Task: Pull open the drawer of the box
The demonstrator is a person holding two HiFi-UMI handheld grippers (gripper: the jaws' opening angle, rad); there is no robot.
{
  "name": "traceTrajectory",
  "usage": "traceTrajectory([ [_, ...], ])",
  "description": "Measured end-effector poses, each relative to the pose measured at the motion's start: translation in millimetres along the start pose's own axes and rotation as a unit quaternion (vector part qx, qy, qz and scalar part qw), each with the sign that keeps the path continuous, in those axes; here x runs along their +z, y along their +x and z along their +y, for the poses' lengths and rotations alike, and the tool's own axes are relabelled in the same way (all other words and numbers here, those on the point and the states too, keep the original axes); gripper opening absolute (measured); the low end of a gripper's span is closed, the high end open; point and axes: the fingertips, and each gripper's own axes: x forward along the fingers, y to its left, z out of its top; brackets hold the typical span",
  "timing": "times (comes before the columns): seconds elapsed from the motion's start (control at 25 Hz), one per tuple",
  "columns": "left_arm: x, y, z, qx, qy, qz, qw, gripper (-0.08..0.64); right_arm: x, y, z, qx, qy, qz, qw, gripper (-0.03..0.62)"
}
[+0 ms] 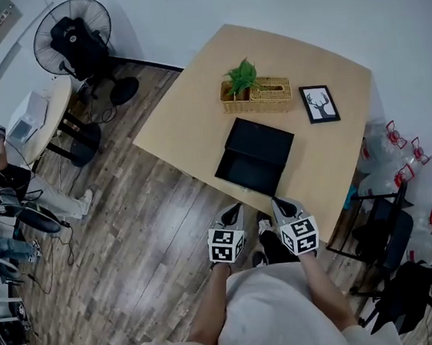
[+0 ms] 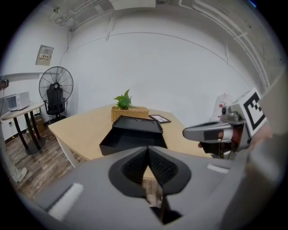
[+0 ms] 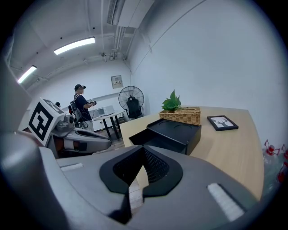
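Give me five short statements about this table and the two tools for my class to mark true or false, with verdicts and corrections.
1. The drawer of the black box stands pulled out. True.
2. The left tool grips the drawer front. False: its jaws are together on nothing, and it is held off the table, near the person's body.
3. A green plant sits at one end of the wicker basket. True.
4. The framed picture lies on top of the black box. False: it lies on the table beside the basket.
5. The right tool has its jaws wide apart. False: they are together and empty.
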Motion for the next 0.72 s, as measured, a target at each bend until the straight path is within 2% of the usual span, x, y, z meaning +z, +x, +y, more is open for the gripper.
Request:
traceTrajectory([
  [0.16, 1.1, -2.8, -5.6, -0.015, 0.002, -0.004, 0.9999, 0.054, -4.2, -3.6, -0.7, -0.005, 0.004, 0.0, 1.0, 0.0],
  [0.48, 2.0, -10.3, -4.2, -0.007, -0.003, -0.012, 0.9999, 0.054, -5.5, -13.1, 0.7, -0.019, 0.004, -0.005, 1.0, 0.0],
  [0.72, 5.8, -11.3, -10.0, -0.02, -0.009, -0.019, 0.9996, 0.054, -13.3, -18.6, 1.8, -0.02, 0.006, 0.004, 1.0, 0.0],
])
